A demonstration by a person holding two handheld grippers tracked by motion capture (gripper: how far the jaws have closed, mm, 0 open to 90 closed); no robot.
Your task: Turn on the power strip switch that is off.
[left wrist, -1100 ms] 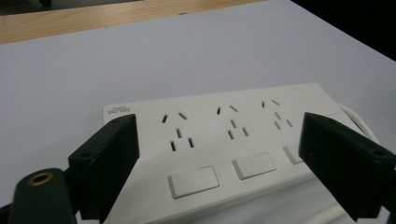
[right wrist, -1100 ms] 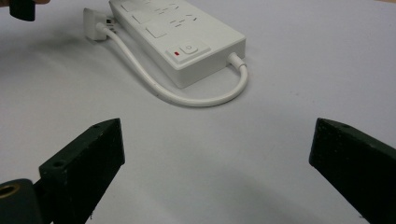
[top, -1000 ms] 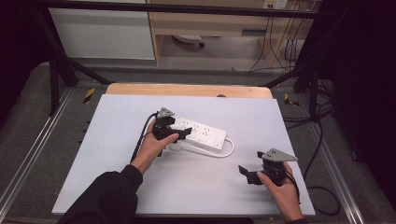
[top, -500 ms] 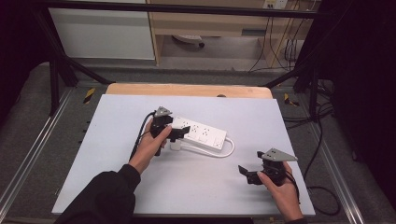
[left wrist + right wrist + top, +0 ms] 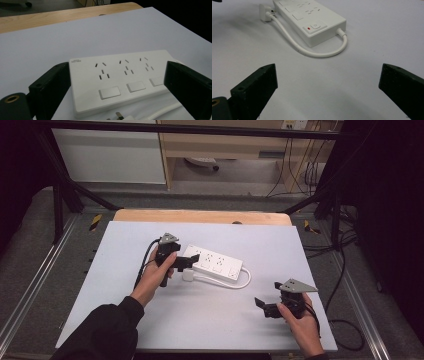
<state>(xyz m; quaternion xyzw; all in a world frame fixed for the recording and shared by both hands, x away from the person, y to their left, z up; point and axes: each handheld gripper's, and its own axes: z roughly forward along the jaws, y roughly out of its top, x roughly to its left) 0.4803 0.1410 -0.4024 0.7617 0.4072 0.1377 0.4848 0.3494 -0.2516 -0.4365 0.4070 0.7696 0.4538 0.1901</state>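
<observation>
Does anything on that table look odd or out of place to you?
Only mildly: the white power strip lies at a slant on the table, and its own cord loops back so the plug lies loose beside it, plugged into nothing. No damage visible.

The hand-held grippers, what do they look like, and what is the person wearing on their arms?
Each hand-held gripper is black, with two thick, blocky black jaws. The left hand-held gripper and the right hand-held gripper each carry a grey three-cornered plate on top. A black cable trails from the left one. One jaw in each gripper view has a small brass-coloured ring near its base. The person's left arm wears a dark sleeve.
</observation>
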